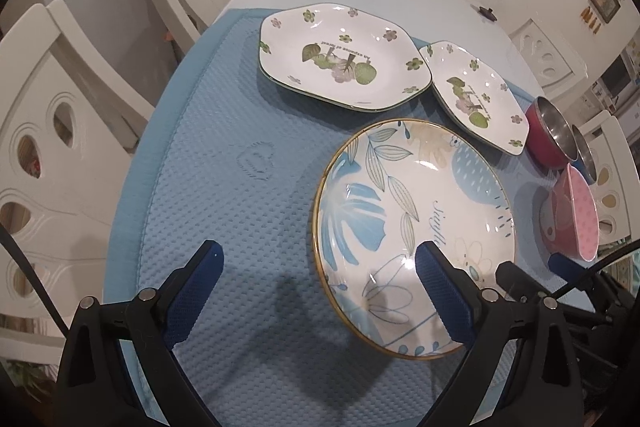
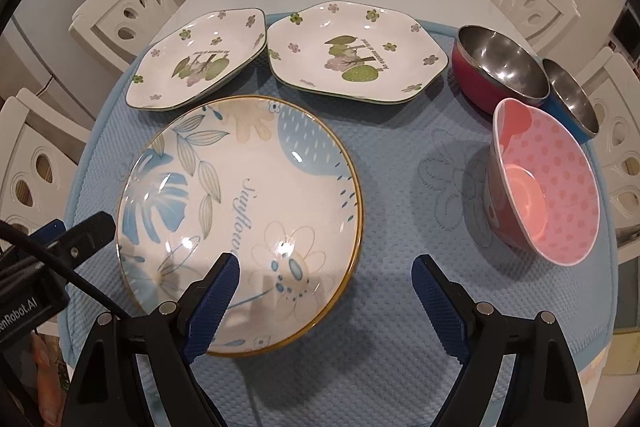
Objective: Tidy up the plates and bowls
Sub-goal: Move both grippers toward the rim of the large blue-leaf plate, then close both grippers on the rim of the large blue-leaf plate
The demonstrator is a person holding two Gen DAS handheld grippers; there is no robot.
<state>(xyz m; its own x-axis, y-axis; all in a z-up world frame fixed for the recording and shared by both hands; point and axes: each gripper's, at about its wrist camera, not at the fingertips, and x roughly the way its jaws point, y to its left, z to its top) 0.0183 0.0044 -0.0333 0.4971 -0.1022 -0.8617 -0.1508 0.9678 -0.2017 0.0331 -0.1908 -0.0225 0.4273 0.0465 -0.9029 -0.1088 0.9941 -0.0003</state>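
So the round leaf plate [image 2: 240,219] sits on the blue mat [image 2: 400,307] by the bench's near edge, two hexagonal plates [image 2: 356,53] behind it, bowls toward the right edge. Both grippers hover over it, jaws spread, pinching nothing. The right gripper [image 2: 326,291] straddles its right rim, the left gripper [image 1: 318,281] its left, so either could reach it.

"Sunflower" on the round plate [image 2: 240,211]; "enRobot.AI" on the left gripper's body [image 2: 24,311].

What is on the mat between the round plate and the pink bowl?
Nothing: bare blue mat separates the round plate from the pink bowl, clearest in the right wrist view.
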